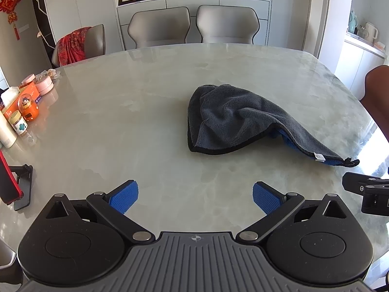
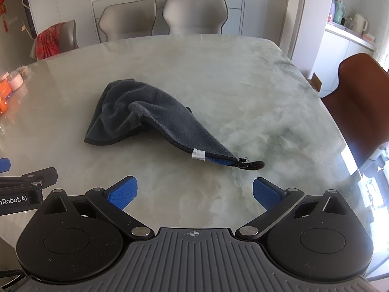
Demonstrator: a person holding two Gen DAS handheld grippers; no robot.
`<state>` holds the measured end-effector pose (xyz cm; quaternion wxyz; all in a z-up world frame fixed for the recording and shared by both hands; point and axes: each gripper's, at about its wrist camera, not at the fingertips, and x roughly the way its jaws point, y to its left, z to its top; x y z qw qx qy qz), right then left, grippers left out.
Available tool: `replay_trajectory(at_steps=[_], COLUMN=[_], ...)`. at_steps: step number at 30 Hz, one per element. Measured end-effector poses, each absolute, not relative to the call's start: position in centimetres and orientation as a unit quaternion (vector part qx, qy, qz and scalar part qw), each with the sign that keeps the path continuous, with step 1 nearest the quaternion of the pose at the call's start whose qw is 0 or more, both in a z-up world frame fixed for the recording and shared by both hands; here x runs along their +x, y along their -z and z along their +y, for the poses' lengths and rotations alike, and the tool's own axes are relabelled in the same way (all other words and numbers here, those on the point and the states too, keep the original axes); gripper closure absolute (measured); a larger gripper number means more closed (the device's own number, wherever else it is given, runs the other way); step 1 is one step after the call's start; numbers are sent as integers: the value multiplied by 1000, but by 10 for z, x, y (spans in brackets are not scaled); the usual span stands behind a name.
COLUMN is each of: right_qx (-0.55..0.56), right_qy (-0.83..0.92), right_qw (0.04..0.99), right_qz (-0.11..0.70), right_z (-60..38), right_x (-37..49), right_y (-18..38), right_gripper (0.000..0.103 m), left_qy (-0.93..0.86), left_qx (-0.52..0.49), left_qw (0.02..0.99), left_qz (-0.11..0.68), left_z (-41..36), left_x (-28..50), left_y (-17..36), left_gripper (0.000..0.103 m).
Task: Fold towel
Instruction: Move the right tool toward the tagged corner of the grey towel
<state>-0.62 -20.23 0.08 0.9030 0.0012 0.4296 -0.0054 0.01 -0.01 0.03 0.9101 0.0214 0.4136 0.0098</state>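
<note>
A dark grey towel (image 1: 233, 116) with a black hem and a blue underside lies crumpled in a heap on the marble table (image 1: 121, 112). In the right wrist view the same towel (image 2: 145, 119) tapers to a corner with a white tag (image 2: 198, 154) and a black hanging loop (image 2: 252, 165). My left gripper (image 1: 195, 197) hovers above the table, nearer than the towel and left of its corner, open with nothing between its blue pads. My right gripper (image 2: 195, 193) is open too, just short of the tagged corner.
Jars, boxes and an orange toy (image 1: 28, 108) crowd the table's left edge, with a red phone on a stand (image 1: 11, 185) nearer. Grey chairs (image 1: 159, 28) stand at the far side, and a brown chair (image 2: 359, 102) at the right.
</note>
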Motion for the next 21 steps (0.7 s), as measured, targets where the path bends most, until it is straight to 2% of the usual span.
replay_trajectory(at_steps=[21], right_qx=[-2], right_qy=[9], right_qw=[902], right_qz=[431], right_z=[-198], right_x=[-5], right_y=[-2], right_gripper=[1], left_qy=[-5], left_qx=[23], left_qw=[909], left_qz=[416], left_z=[0], left_x=[2], left_y=[-1], left_gripper=[0])
